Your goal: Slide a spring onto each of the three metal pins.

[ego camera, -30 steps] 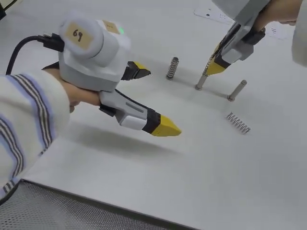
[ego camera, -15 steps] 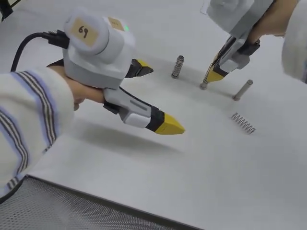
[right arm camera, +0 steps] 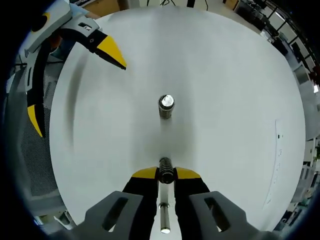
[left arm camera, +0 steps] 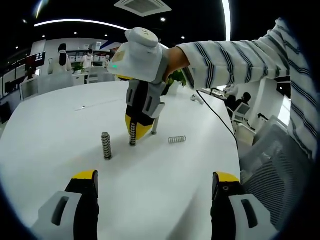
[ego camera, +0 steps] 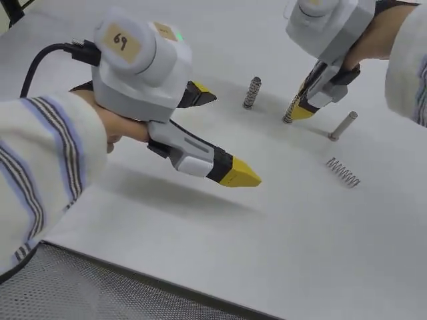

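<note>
- Two jaws of your right gripper (right arm camera: 166, 175) pinch a spring (left arm camera: 132, 135), long axis upright, reaching down to the table (ego camera: 200, 253).
- It stands between the sprung pin (ego camera: 251, 93) and the bare pin (ego camera: 343, 125), both upright.
- Your left gripper (left arm camera: 155, 177) gapes wide, holding nothing, well apart from the row.
- One loose spring (ego camera: 343, 171) lies flat beside the bare pin.

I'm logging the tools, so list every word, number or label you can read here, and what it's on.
"69": handwritten on a tan sticker on top of the left gripper.
A second tan sticker beside it: too blurred to read.
No other text can be read.
</note>
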A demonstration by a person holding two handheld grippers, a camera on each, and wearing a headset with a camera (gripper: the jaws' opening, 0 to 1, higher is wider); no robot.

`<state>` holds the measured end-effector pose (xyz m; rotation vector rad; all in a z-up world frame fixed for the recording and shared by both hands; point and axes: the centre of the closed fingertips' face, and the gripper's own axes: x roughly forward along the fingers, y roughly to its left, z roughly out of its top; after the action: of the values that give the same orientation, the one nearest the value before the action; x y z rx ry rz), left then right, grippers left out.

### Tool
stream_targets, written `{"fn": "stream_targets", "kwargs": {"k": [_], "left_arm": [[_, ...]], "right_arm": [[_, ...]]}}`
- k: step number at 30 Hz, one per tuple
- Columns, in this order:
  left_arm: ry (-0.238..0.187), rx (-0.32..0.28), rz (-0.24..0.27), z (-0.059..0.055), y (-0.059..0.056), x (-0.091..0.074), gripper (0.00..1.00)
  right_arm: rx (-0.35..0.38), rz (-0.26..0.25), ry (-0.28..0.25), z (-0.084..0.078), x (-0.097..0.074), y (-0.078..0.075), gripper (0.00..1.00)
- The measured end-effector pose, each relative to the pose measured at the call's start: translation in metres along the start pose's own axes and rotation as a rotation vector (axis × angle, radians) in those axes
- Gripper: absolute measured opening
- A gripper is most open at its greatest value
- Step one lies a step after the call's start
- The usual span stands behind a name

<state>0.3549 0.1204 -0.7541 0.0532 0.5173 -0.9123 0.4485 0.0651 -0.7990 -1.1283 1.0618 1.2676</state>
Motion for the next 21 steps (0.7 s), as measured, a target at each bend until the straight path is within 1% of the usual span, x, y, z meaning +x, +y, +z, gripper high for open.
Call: {"fn": "stream_targets", "kwargs": {"k": [4, 9, 15, 19, 21], "left_arm": [[0.001, 0.0, -0.001, 0.0002, -0.0009, -0.0005, 0.92], [0.004, -0.001, -0.001, -0.0004, -0.0018, -0.0011, 0.92], [0.009, -0.005, -0.005, 0.0, -0.0048, 0.0, 0.92], [0.01, -0.004, -0.004, 0.0004, -0.006, -0.0002, 0.92], [0.01, -0.003, -0.003, 0.0004, -0.0064, -0.0008, 0.92]], "right_arm": [[-0.03, -0.027, -0.009, 0.001, 0.0014, -0.0061, 0.13], [-0.041, -0.021, -0.01, 0.0015, 0.0023, -0.007, 0.15], [-0.061, -0.034, -0.008, -0.0021, 0.0008, -0.0088, 0.21], [-0.052, -0.036, -0.029, 0.0011, -0.0007, -0.0076, 0.23], [-0.059, -0.05, -0.039, 0.0028, -0.0028, -0.0083, 0.27]]}}
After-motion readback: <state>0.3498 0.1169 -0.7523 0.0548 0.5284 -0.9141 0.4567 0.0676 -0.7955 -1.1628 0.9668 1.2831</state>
